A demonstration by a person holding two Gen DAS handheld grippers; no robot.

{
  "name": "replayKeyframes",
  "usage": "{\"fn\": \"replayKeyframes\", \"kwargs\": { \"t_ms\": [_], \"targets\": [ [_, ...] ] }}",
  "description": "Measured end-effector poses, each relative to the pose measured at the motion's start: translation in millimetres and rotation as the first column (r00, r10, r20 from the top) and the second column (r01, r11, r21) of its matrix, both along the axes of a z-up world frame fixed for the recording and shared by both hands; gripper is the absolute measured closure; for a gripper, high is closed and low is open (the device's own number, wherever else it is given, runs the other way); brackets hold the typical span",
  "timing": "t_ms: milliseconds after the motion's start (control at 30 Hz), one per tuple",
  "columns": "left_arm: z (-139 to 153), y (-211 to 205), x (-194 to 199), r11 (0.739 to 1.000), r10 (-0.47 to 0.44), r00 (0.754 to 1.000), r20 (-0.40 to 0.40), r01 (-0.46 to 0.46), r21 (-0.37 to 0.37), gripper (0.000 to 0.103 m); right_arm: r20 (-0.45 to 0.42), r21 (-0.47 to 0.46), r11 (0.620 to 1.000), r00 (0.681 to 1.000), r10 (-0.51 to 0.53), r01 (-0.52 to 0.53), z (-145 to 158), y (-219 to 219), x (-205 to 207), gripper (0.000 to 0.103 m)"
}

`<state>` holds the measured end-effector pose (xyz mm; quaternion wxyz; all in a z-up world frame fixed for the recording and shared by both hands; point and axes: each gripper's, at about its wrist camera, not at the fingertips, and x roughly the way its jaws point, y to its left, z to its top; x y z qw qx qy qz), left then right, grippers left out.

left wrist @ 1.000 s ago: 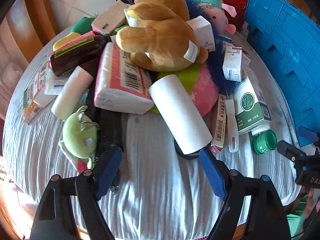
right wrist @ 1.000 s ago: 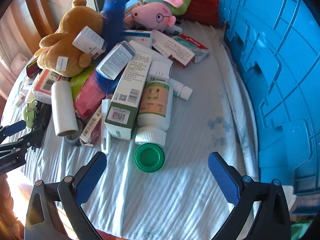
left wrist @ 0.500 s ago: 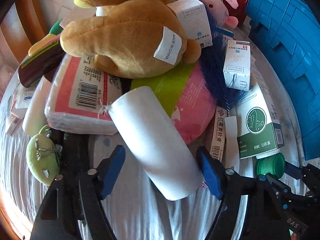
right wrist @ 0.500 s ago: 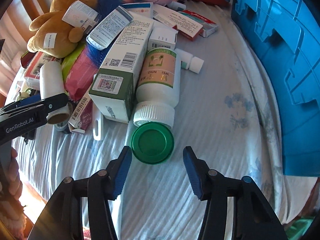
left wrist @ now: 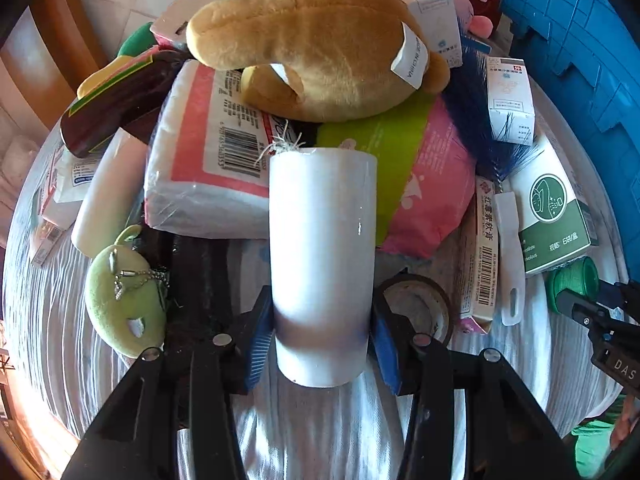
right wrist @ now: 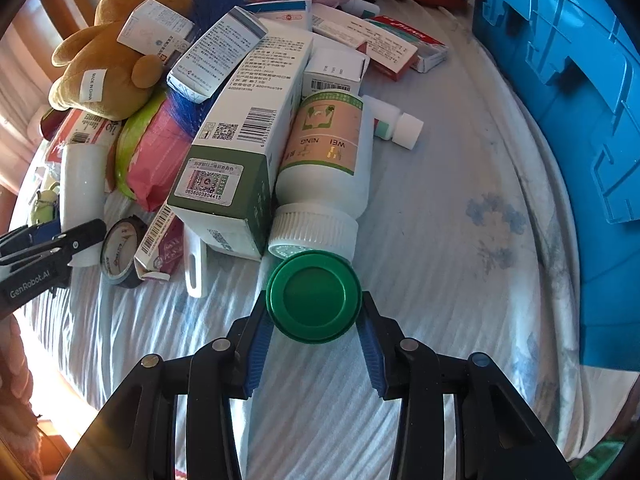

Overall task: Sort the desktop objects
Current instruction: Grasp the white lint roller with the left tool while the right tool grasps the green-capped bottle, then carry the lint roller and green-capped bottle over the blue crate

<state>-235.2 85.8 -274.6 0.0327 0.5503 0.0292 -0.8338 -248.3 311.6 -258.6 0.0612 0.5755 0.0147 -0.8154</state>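
Note:
My left gripper (left wrist: 322,332) is shut on a white roll (left wrist: 322,240), which lies on the cloth with its far end against the pile. My right gripper (right wrist: 314,322) is shut on a green jar (right wrist: 314,296), its pads against both sides of the lid. The green jar also shows in the left wrist view (left wrist: 572,280), and the white roll shows in the right wrist view (right wrist: 82,188). A white pill bottle (right wrist: 324,160) lies just behind the jar.
The pile holds a brown plush bear (left wrist: 316,40), a tissue pack (left wrist: 212,176), a pink-green pouch (left wrist: 424,184), a green-white box (right wrist: 244,140), a tape roll (right wrist: 120,252) and a green plush (left wrist: 124,304). A blue crate (right wrist: 560,80) stands at the right.
Both grippers moved forward and closed. The left one took hold of the white roll, which now points straight away. The right one closed on the green jar.

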Motion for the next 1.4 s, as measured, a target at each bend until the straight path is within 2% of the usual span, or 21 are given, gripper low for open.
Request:
{"fn": "replayKeyframes", "kwargs": {
  "t_ms": [333, 700, 733, 1033, 1400],
  "targets": [
    [10.3, -6.4, 11.0, 1.000, 0.023, 0.999, -0.032, -0.023, 0.004, 0.058, -0.019, 0.057, 0.998, 1.000, 0.025, -0.024, 1.2, -2.7, 0.7, 0.063],
    [67.1, -16.4, 27.4, 0.999, 0.034, 0.988, -0.152, -0.031, 0.019, 0.058, -0.107, 0.076, 0.996, 0.993, 0.055, -0.047, 43.8, -2.6, 10.0, 0.063],
    [72.7, -25.8, 40.5, 0.999, 0.031, 0.986, -0.167, -0.028, 0.018, 0.058, -0.122, 0.076, 0.996, 0.991, 0.060, -0.051, 50.7, -3.3, 11.6, 0.063],
    [130.0, 9.5, 39.9, 1.000, -0.023, 0.957, -0.290, 0.022, -0.006, 0.058, -0.283, 0.083, 0.995, 0.956, 0.074, -0.052, 113.9, -14.9, 22.3, 0.063],
    [203.7, 83.9, 37.7, 0.990, -0.129, 0.891, -0.436, 0.138, -0.012, 0.058, -0.507, 0.103, 0.995, 0.861, 0.047, 0.006, 221.4, 6.6, 45.0, 0.063]
  ]
}}
